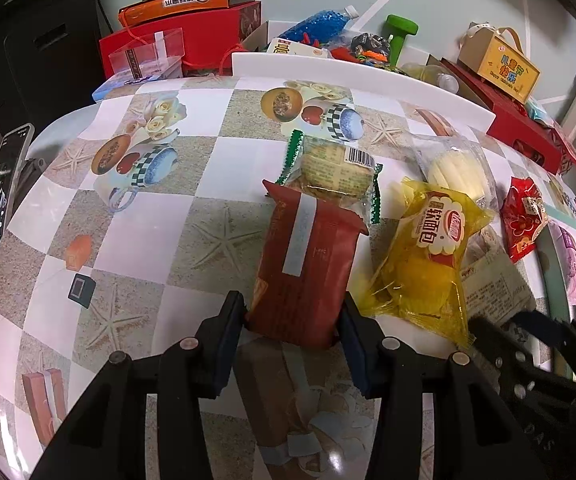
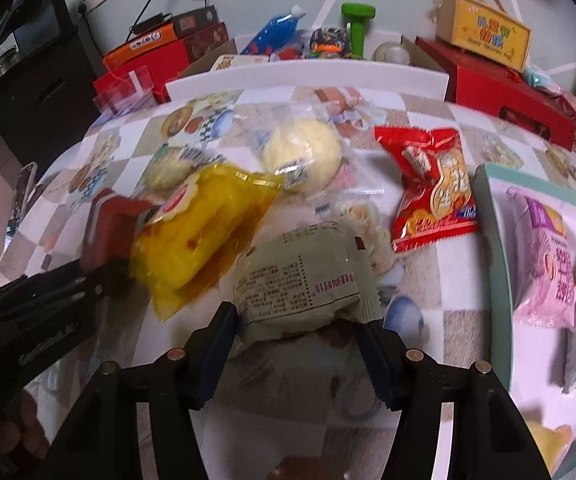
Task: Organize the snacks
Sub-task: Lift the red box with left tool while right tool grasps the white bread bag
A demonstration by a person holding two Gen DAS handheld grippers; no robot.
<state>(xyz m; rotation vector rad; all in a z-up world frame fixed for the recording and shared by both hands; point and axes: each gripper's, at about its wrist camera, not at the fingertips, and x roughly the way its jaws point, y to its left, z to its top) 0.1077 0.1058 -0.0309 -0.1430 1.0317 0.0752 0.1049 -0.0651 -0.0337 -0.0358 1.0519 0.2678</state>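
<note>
My left gripper (image 1: 293,322) is shut on the near end of a dark red snack packet (image 1: 307,264), held just above the table. My right gripper (image 2: 302,326) is shut on a grey-green printed snack pack (image 2: 302,284). Between them lies a yellow bread bag (image 1: 424,256), which also shows in the right wrist view (image 2: 204,228). A green-edged cake pack (image 1: 334,170), a clear pack with a pale bun (image 2: 302,154) and a red candy bag (image 2: 434,190) lie beyond. A teal-rimmed tray (image 2: 492,216) at the right holds a pink snack bag (image 2: 544,256) and other packets.
A white board (image 1: 352,70) stands along the table's back edge, with red boxes (image 1: 528,132), a yellow gift box (image 1: 500,64), a green dumbbell (image 1: 398,32) and a blue bottle (image 1: 320,24) behind it. A phone (image 1: 2,192) lies at the left edge.
</note>
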